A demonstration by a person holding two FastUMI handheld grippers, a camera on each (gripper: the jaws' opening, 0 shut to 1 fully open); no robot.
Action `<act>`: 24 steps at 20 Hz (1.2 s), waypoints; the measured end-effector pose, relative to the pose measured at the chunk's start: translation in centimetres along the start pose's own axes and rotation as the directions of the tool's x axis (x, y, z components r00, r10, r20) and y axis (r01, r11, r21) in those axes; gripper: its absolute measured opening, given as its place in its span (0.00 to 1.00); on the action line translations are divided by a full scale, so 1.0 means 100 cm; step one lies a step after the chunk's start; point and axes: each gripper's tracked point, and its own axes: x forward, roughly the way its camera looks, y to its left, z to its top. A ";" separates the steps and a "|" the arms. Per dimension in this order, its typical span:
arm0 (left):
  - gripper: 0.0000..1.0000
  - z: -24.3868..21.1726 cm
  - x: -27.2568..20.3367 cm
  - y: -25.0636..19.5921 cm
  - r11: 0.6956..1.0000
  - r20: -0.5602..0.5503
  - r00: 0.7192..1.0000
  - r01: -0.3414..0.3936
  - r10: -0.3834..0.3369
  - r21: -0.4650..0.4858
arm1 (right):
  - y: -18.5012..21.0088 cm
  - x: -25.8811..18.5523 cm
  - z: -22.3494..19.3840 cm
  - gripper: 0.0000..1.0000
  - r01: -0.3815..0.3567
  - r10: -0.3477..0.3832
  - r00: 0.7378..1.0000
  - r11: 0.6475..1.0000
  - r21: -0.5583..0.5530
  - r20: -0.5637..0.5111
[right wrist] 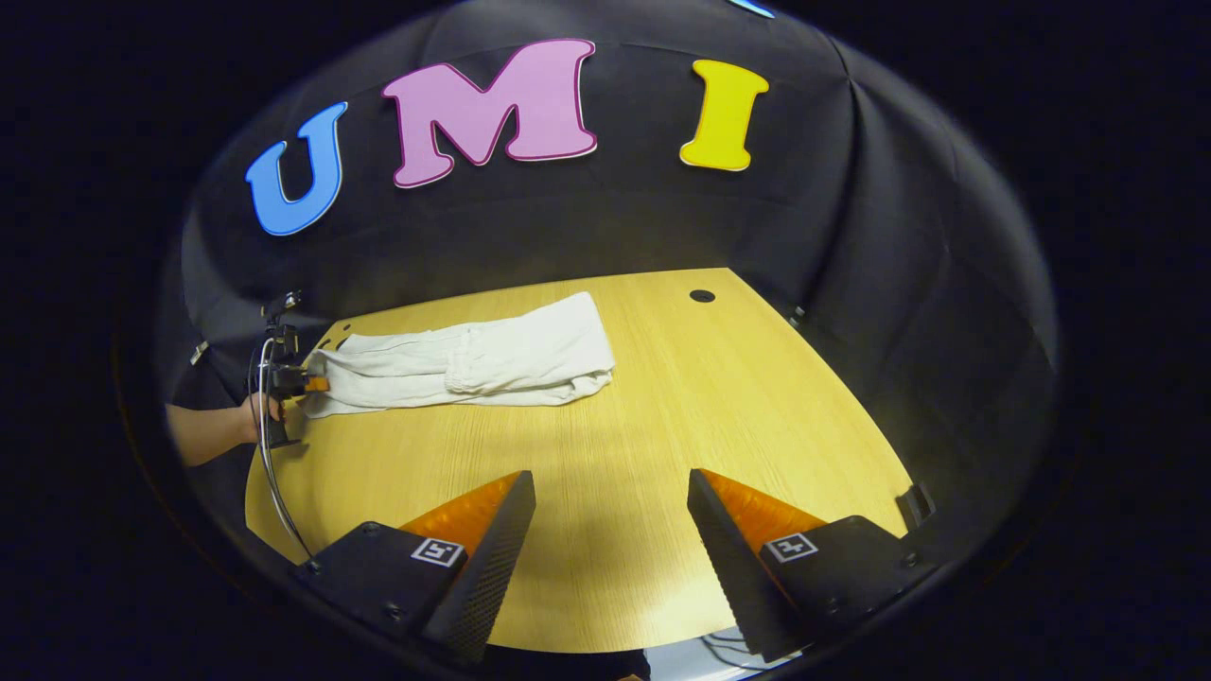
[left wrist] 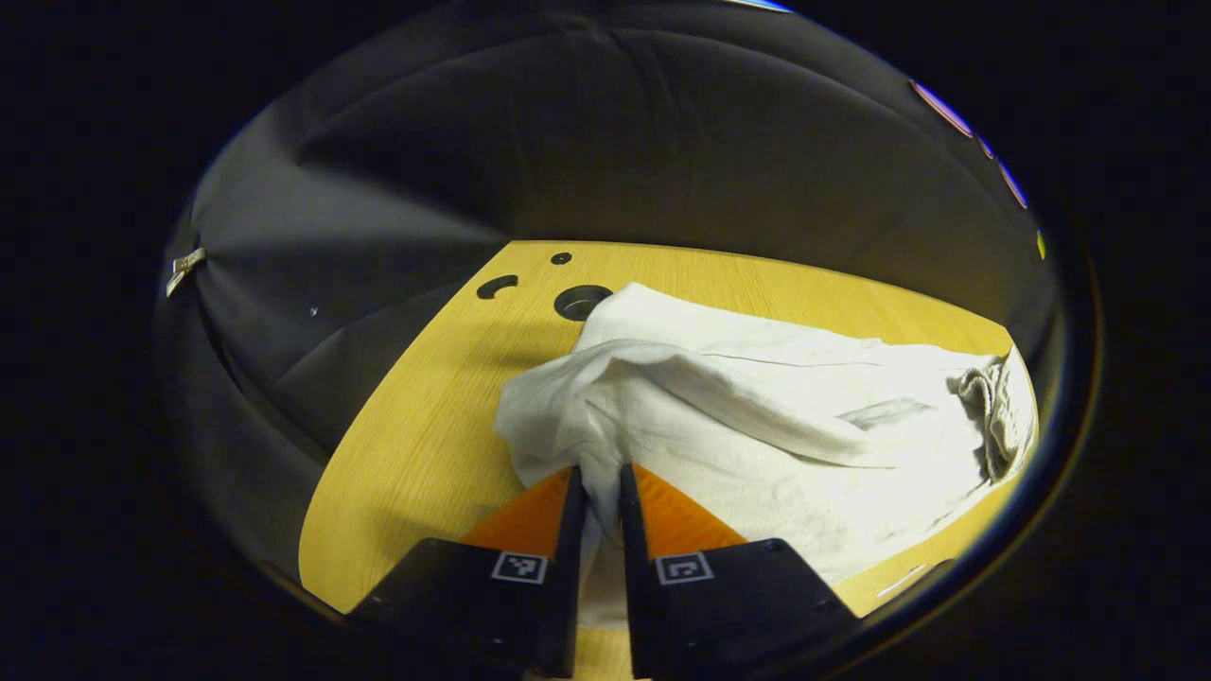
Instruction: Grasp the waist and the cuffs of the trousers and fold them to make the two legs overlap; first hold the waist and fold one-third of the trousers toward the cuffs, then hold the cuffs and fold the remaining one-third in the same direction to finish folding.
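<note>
Fingers of the left gripper (left wrist: pixel 599 492) are closed on one end of the white trousers (left wrist: pixel 757 407), which lie folded lengthwise on the tabletop (left wrist: pixel 426 426). Right gripper (right wrist: pixel 610 511) has its fingers wide apart, holding nothing, well apart from the trousers (right wrist: pixel 473 364).

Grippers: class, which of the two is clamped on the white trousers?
The left gripper: its fingers pinch one end of the trousers. The right gripper hangs open over bare table.

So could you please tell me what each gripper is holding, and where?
Left gripper pinches the white trousers at one end; right gripper holds nothing.
</note>
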 end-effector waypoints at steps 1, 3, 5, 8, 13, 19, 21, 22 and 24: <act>0.22 -0.001 -0.003 -0.002 1.000 -0.002 1.000 0.003 -0.003 0.028 | -0.002 -0.002 0.003 0.99 0.004 -0.004 1.000 1.000 -0.005 0.008; 0.10 0.000 -0.004 -0.003 0.991 0.019 1.000 -0.005 0.002 0.130 | -0.005 -0.007 0.003 0.99 0.017 -0.016 1.000 1.000 -0.026 0.005; 0.06 -0.002 -0.008 -0.008 0.989 0.024 1.000 -0.003 -0.001 0.149 | -0.011 -0.012 0.006 0.99 0.033 -0.033 0.999 0.999 -0.036 0.017; 0.05 0.013 -0.022 -0.016 0.998 0.088 0.996 0.031 -0.035 0.050 | -0.021 -0.014 0.010 0.99 0.053 -0.053 0.998 0.999 -0.005 0.027; 0.05 0.054 -0.065 -0.041 0.995 0.193 0.977 0.095 -0.089 -0.025 | -0.046 -0.016 0.017 0.99 0.083 -0.086 0.995 0.995 0.057 0.059; 0.05 0.111 -0.120 -0.105 0.974 0.286 0.947 0.190 -0.148 -0.124 | -0.082 -0.004 0.041 0.99 0.082 -0.095 0.989 0.990 0.115 0.112; 0.05 0.130 -0.136 -0.132 0.971 0.319 0.933 0.211 -0.165 -0.116 | -0.097 0.003 0.044 0.99 0.070 -0.081 0.991 0.993 0.100 0.110; 0.05 0.137 -0.144 -0.148 0.968 0.330 0.927 0.226 -0.179 -0.111 | -0.103 0.005 0.046 0.99 0.059 -0.069 0.991 0.994 0.095 0.112; 0.05 0.148 -0.157 -0.181 0.963 0.341 0.919 0.248 -0.199 -0.109 | -0.116 0.011 0.055 0.99 0.049 -0.059 0.990 0.996 0.078 0.130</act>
